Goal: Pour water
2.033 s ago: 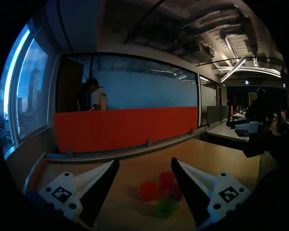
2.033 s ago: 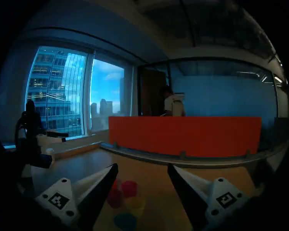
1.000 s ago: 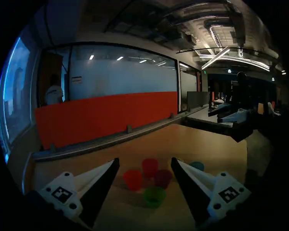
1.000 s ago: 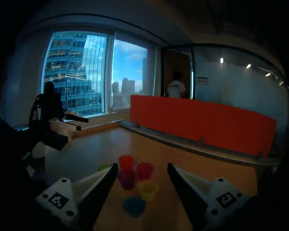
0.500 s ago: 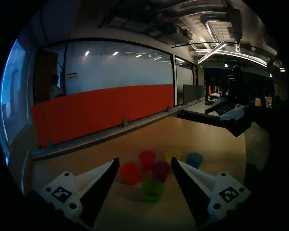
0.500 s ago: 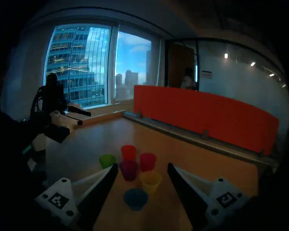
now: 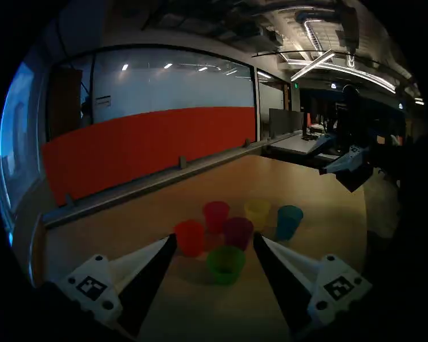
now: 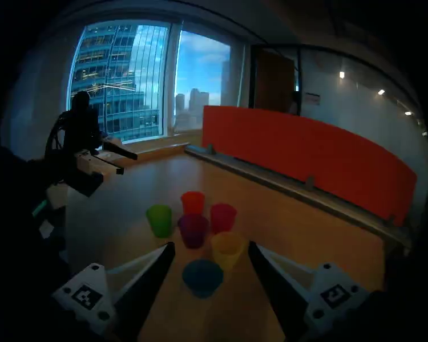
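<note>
Several small plastic cups stand clustered on a wooden table [image 7: 311, 191]. In the left gripper view I see an orange cup [image 7: 189, 237], a red cup [image 7: 215, 215], a purple cup [image 7: 238, 231], a green cup [image 7: 226, 264], a yellow cup [image 7: 257, 212] and a blue cup [image 7: 288, 221]. My left gripper [image 7: 214, 236] hangs open above the table, just short of the cluster, holding nothing. In the right gripper view the blue cup [image 8: 202, 277] is nearest, then the yellow cup [image 8: 227, 249] and the purple cup [image 8: 193, 229]. My right gripper [image 8: 210, 245] is open and empty.
An orange partition [image 7: 151, 142] with a metal rail runs along the table's far edge. The other gripper [image 7: 348, 166] shows across the table at the right, and the left one [image 8: 97, 162] at the left with a dark figure behind it. Tall windows [image 8: 122, 80] lie beyond.
Both views have swung and tilted down over the table. The cups have risen in both views, and all of the cluster now shows. Both grippers stay open.
</note>
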